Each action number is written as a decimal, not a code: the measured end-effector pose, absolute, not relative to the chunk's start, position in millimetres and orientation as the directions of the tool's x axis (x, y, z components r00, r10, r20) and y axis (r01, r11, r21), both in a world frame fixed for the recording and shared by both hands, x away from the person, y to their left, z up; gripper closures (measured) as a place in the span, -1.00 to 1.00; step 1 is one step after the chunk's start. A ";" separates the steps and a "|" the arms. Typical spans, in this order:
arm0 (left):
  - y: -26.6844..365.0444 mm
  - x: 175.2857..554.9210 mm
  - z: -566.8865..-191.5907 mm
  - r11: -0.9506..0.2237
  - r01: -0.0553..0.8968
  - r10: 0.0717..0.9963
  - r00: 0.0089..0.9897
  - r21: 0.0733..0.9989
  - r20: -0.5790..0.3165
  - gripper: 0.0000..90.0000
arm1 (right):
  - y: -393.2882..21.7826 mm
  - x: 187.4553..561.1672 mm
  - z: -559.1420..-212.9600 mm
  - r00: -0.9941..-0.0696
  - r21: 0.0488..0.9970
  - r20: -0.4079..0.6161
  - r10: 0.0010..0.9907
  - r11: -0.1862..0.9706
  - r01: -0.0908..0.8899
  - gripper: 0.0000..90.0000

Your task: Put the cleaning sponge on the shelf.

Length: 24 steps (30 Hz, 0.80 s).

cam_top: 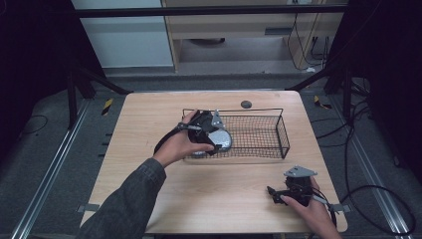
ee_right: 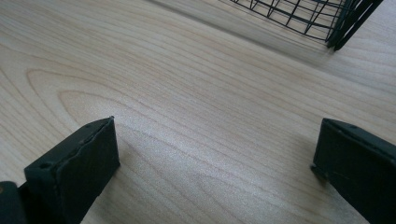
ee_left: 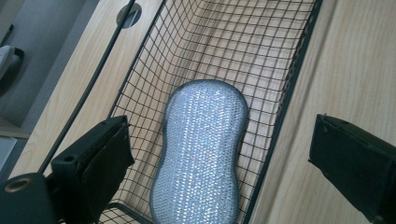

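Two open claws: your left gripper (ee_left: 219, 154) hovers with its jaws spread clear of the silver scouring sponge (ee_left: 201, 154) lying directly below in the wire basket (ee_left: 285, 93), apparently just placed, so draw back next, while your right gripper (ee_right: 215, 163) idles over bare table (ee_right: 187, 93).

This looks like a lab set up for recording: the wooden worktop (cam_top: 209, 199) stands inside a dark metal frame (cam_top: 209, 11), with floor rails (cam_top: 50, 174) on both sides of the worktop and loose cables (cam_top: 368, 194) lying beside it
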<state>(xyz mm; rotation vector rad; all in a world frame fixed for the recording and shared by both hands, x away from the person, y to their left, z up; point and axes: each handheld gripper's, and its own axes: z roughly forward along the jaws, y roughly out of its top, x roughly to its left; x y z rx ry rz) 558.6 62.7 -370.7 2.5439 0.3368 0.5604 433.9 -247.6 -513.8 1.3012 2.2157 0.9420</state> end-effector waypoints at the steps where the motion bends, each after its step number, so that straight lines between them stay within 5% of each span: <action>1: 62.7 555.9 -370.8 -0.837 0.129 0.341 0.883 0.532 0.322 -0.89 | -247.6 433.9 -513.8 -0.486 0.722 -0.004 0.874 0.339 0.603 -0.99; 24: 60.3 501.2 -382.2 -0.791 0.140 0.362 0.892 0.596 0.271 -0.88 | -247.9 432.7 -513.8 -0.487 0.722 -0.006 0.873 0.341 0.602 -0.99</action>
